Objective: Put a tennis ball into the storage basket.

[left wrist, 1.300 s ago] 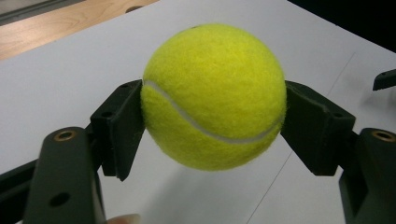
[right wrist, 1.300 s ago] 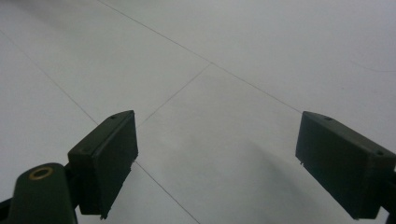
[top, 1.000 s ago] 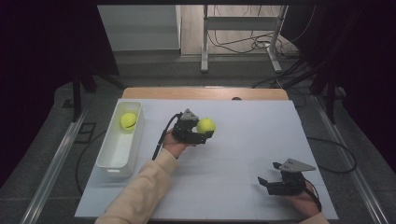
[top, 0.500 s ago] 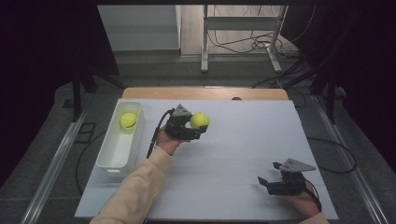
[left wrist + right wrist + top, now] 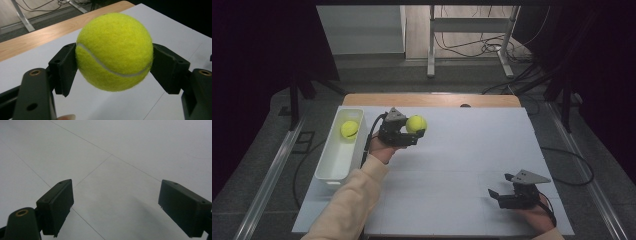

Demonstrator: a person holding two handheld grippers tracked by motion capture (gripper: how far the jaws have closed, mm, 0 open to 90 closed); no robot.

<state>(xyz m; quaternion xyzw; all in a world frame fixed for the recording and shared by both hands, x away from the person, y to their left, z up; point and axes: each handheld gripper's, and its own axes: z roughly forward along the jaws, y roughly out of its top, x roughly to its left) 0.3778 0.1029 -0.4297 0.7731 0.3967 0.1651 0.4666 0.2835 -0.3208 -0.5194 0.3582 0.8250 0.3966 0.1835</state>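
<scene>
Two grippers under our eyes. We note the left gripper (image 5: 412, 131) clamped on a tennis ball (image 5: 416, 123): in its own view both black pads press the ball (image 5: 114, 51) from either side, one pad (image 5: 65, 67) against its left flank, the other at its right, the white seam curving between them. The ball sits clear of the white table (image 5: 472, 150), which lies below the pads. We see the right gripper (image 5: 498, 196) with fingers spread wide and nothing between them; in its view a pad (image 5: 58, 205) stands at each side, bare table surface (image 5: 115, 182) beyond the tips.

Count: two tennis balls. The second ball (image 5: 349, 129) lies in the white bin (image 5: 332, 165), just beside the left gripper, on the side away from its pads. One bin. We read no brand or writing on either ball.
</scene>
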